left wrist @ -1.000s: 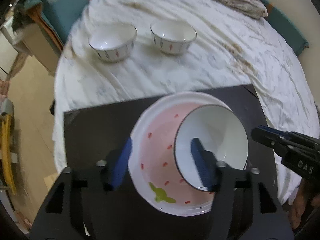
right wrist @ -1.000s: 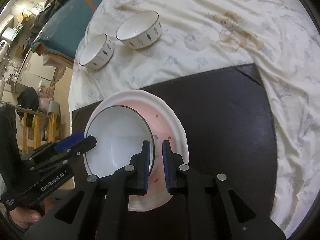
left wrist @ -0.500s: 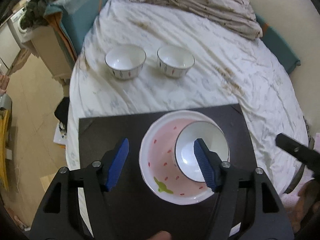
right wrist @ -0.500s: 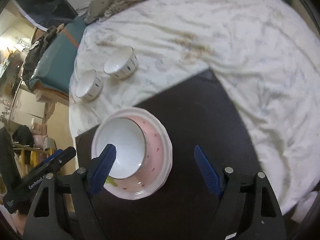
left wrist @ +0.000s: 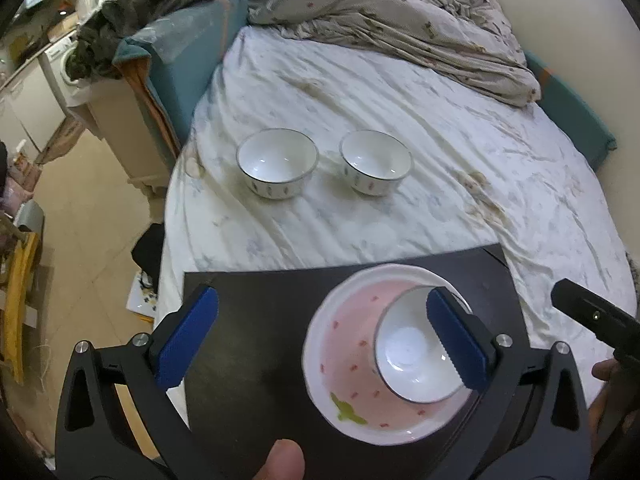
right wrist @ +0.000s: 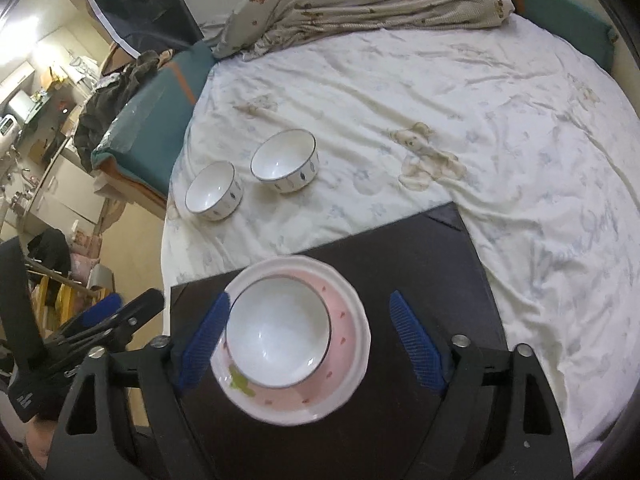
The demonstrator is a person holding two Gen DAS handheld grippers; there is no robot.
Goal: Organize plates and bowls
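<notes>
Bed point(left wrist: 400, 92) w/ rumpled sheet holds black board point(right wrist: 420, 264); both tongs, left point(left wrist: 326, 340) & right point(right wrist: 314, 340), just opened wide.

Bowl point(right wrist: 278, 340) in plate point(right wrist: 348, 360), on board point(right wrist: 432, 248)

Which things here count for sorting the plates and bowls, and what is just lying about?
For the job: pink plate, white bowl resting in it, two patterned bowls on the sheet, black board.
Lying about: rumpled blanket, clothes pile.
</notes>
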